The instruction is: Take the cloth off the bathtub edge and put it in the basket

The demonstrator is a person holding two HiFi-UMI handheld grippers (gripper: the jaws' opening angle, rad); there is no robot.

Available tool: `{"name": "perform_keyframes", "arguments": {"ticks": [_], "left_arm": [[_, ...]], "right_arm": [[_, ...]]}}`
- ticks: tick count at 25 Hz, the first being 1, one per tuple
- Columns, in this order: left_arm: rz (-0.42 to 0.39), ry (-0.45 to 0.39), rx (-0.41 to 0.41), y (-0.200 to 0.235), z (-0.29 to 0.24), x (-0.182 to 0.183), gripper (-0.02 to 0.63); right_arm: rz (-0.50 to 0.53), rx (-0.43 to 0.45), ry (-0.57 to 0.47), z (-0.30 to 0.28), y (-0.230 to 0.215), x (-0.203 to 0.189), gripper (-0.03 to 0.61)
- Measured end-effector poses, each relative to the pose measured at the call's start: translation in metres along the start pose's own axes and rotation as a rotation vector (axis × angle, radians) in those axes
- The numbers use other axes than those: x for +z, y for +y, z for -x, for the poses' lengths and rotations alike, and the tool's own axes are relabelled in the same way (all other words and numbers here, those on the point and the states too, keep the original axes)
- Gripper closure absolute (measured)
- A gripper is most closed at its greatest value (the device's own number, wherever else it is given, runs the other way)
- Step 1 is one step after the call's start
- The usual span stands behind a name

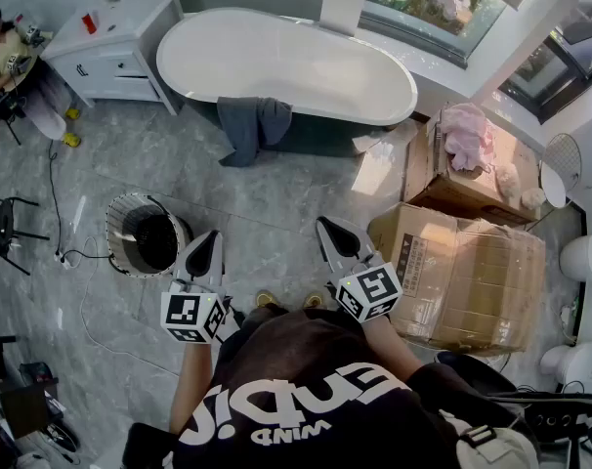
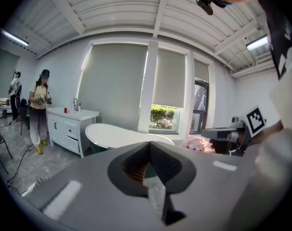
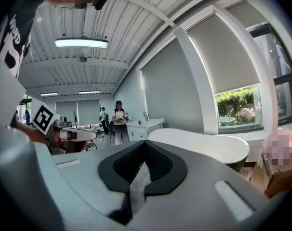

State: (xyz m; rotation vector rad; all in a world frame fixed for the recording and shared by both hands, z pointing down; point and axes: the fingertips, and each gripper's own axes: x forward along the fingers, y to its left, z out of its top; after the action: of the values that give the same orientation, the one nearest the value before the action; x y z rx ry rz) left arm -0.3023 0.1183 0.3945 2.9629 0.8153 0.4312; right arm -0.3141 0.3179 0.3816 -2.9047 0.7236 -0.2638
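Note:
A dark grey cloth [image 1: 253, 125] hangs over the near edge of the white bathtub [image 1: 286, 62], trailing down its side. The round wire basket [image 1: 146, 234] with a dark liner stands on the floor to the left. My left gripper [image 1: 207, 249] is held above the floor just right of the basket, shut and empty. My right gripper [image 1: 336, 238] is level with it further right, also shut with nothing in it. Both are well short of the cloth. In the left gripper view the jaws [image 2: 149, 144] meet before the bathtub [image 2: 118, 134]. The right gripper view shows the closed jaws [image 3: 146, 144] and the bathtub [image 3: 208, 147].
Large cardboard boxes [image 1: 472, 272] stand at the right, one carrying a pink cloth [image 1: 469, 135]. A white vanity cabinet [image 1: 115, 52] sits left of the tub. A cable [image 1: 86, 291] runs over the grey tiled floor by the basket. A person [image 2: 40, 109] stands near the vanity.

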Motion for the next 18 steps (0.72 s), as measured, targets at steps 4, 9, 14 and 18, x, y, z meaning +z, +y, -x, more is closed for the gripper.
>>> {"name": "perform_keyframes", "arguments": {"ticks": [4, 9, 14, 18], "left_arm": [[-0.010, 0.003, -0.005, 0.001, 0.000, 0.000, 0.617], [-0.009, 0.008, -0.021, 0.013, 0.005, 0.000, 0.616], [-0.016, 0.018, -0.056, 0.025, 0.004, -0.004, 0.617], [-0.025, 0.035, -0.096, 0.037, 0.003, -0.013, 0.617]], "right_arm": [[0.005, 0.005, 0.004, -0.001, 0.004, -0.002, 0.569], [-0.012, 0.011, 0.000, -0.009, 0.019, -0.004, 0.569], [-0.015, 0.000, -0.009, -0.020, 0.031, -0.006, 0.569], [0.003, -0.031, -0.012, -0.028, 0.038, -0.012, 0.569]]}}
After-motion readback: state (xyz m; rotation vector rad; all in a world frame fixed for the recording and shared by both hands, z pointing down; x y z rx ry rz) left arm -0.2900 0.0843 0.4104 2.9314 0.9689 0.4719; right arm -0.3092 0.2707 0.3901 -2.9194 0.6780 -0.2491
